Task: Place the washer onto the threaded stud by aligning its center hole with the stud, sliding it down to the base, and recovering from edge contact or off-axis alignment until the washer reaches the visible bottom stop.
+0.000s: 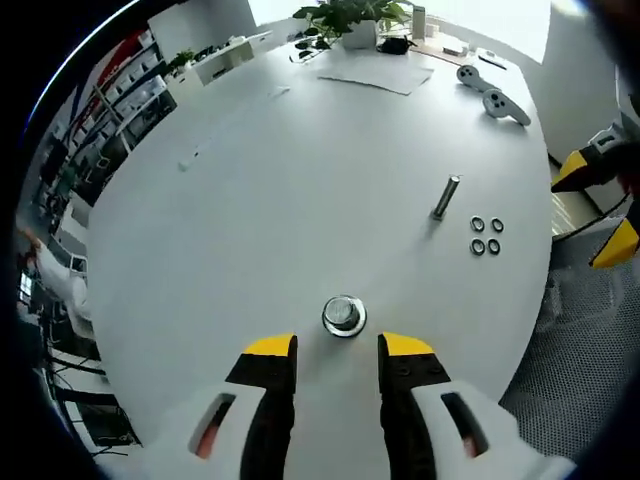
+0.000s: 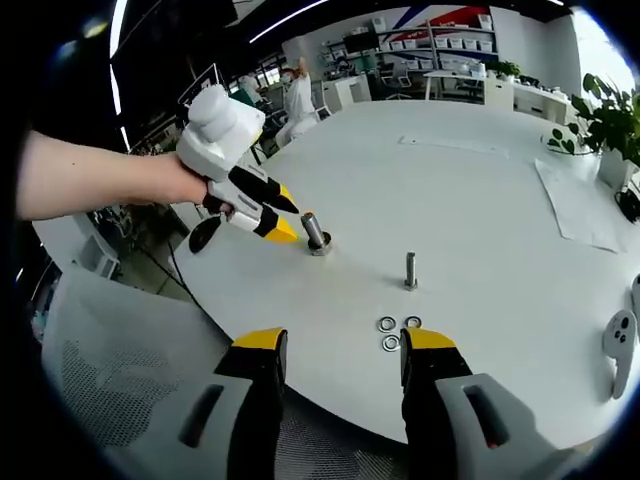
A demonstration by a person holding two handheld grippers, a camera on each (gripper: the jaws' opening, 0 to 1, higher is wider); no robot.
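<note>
A thick metal stud (image 1: 343, 315) on a round base stands just ahead of my left gripper (image 1: 338, 348), whose jaws are open and empty. In the right gripper view the same stud (image 2: 316, 232) stands upright, and the left gripper (image 2: 288, 218), held by a hand, has its yellow tips right beside it. A thinner stud (image 1: 445, 197) (image 2: 410, 270) stands alone farther along the table. Several small washers (image 1: 486, 235) (image 2: 397, 333) lie flat near it, just ahead of my right gripper (image 2: 345, 342), which is open and empty. The right gripper (image 1: 595, 208) also shows at the table's edge.
The round white table (image 1: 250, 200) carries paper sheets (image 1: 375, 70), a potted plant (image 1: 350, 20) and two grey controllers (image 1: 492, 92) on its far side. Its near edge (image 2: 300, 395) runs between my right jaws, with grey mesh (image 2: 110, 380) below. Shelves and people stand behind.
</note>
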